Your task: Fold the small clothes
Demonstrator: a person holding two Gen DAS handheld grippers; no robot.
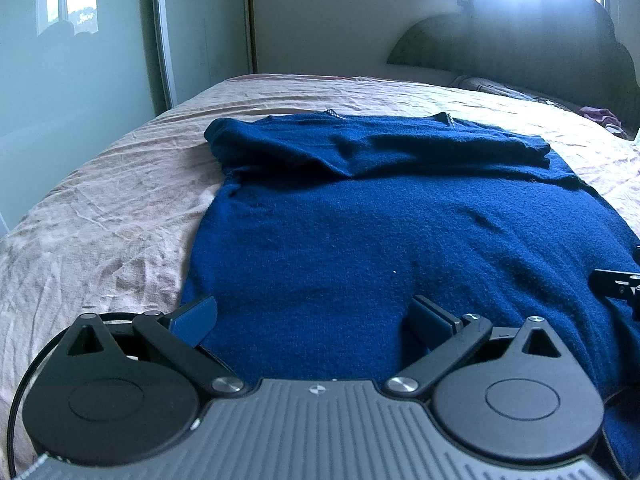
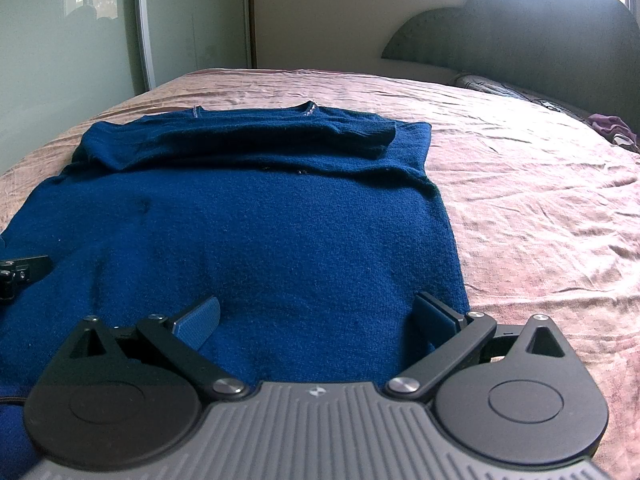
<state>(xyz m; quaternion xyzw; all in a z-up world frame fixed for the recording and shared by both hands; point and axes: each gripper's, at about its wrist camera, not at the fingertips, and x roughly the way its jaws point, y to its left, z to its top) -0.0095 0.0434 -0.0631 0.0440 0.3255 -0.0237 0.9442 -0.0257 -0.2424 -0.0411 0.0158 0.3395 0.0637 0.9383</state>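
Observation:
A dark blue knit sweater (image 1: 380, 232) lies flat on the bed, its neck at the far end and both sleeves folded across the chest. It also shows in the right wrist view (image 2: 248, 224). My left gripper (image 1: 316, 316) is open and empty, low over the sweater's near hem at its left side. My right gripper (image 2: 316, 316) is open and empty, low over the near hem at its right side. Each gripper's tip shows at the edge of the other's view: the right one in the left wrist view (image 1: 616, 284), the left one in the right wrist view (image 2: 20, 272).
The pink, wrinkled bedsheet (image 1: 112, 208) surrounds the sweater, also seen in the right wrist view (image 2: 540, 208). A grey headboard (image 2: 520, 32) stands at the far right, with a folded blanket (image 2: 500, 86) and a purple cloth (image 2: 612, 126) beside it. A sliding wardrobe door (image 1: 80, 60) stands to the left.

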